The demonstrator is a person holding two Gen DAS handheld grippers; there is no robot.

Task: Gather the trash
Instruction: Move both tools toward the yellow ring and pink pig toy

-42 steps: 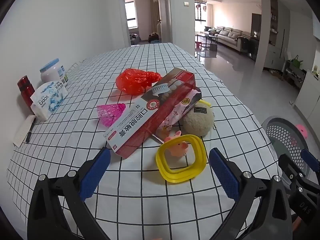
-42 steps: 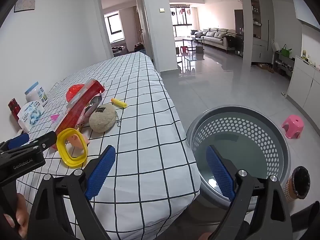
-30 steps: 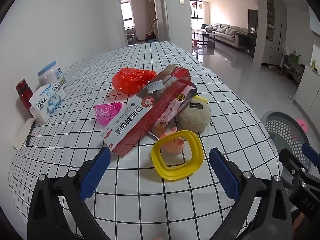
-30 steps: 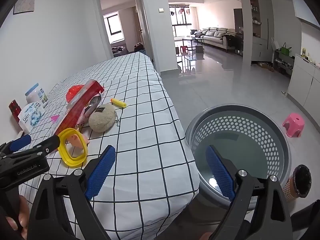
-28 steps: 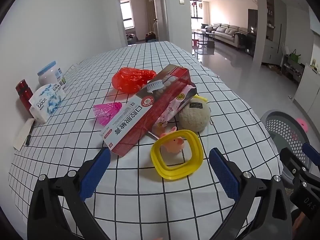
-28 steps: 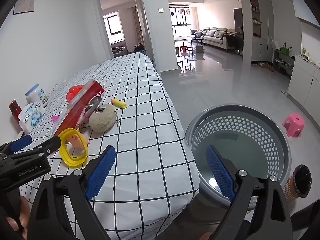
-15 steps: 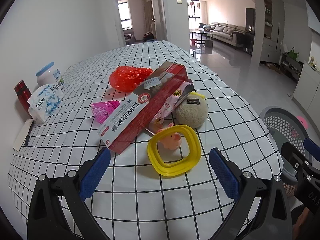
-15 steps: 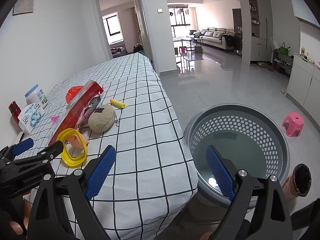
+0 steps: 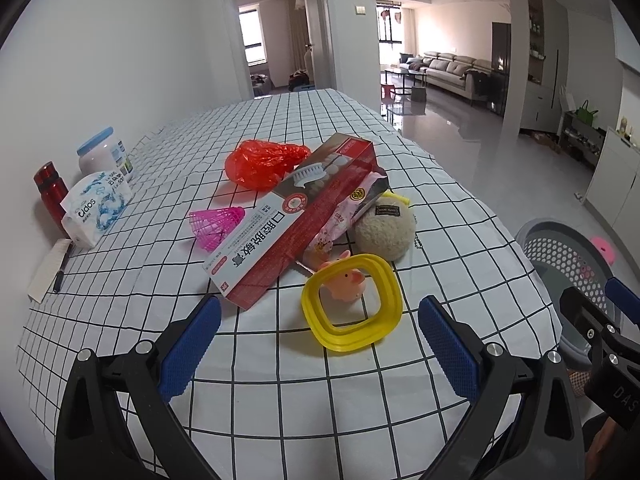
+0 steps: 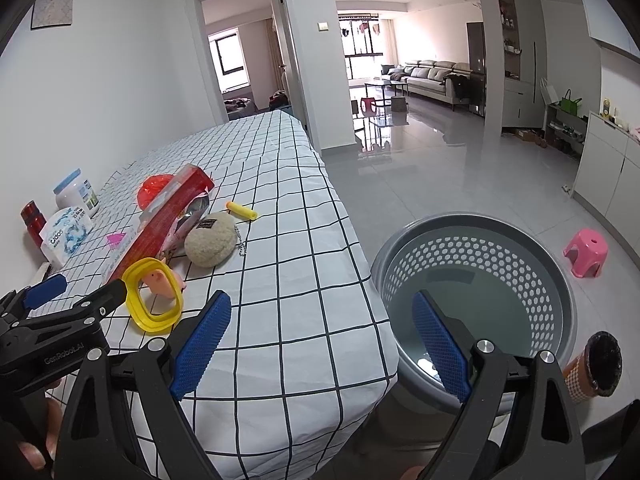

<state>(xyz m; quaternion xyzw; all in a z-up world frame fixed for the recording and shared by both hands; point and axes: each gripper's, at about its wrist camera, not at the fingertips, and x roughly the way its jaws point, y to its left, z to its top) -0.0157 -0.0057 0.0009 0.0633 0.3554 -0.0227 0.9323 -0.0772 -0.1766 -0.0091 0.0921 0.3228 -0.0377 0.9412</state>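
Note:
On the checked tablecloth (image 9: 280, 412) lie a crumpled red plastic bag (image 9: 262, 162), a long red box (image 9: 296, 216), a pink snack wrapper (image 9: 340, 216) under it, a pink shuttlecock (image 9: 214, 222), a yellow ring (image 9: 352, 304) around a pink pig toy (image 9: 344, 278), and a beige plush ball (image 9: 384, 226). My left gripper (image 9: 318, 342) is open, empty, just in front of the ring. My right gripper (image 10: 320, 340) is open, empty, over the table's right edge beside the grey perforated basket (image 10: 476, 288).
A white jar (image 9: 104, 156), a red bottle (image 9: 50, 186), a wipes pack (image 9: 96, 208) and a notepad with pen (image 9: 50, 270) stand along the wall. A yellow marker (image 10: 242, 210) lies on the table. A cup (image 10: 594, 368) and a pink stool (image 10: 586, 252) are on the floor.
My left gripper has drawn back and up slightly, so the pile sits a little lower in its view. My right gripper barely moved. Both stayed open.

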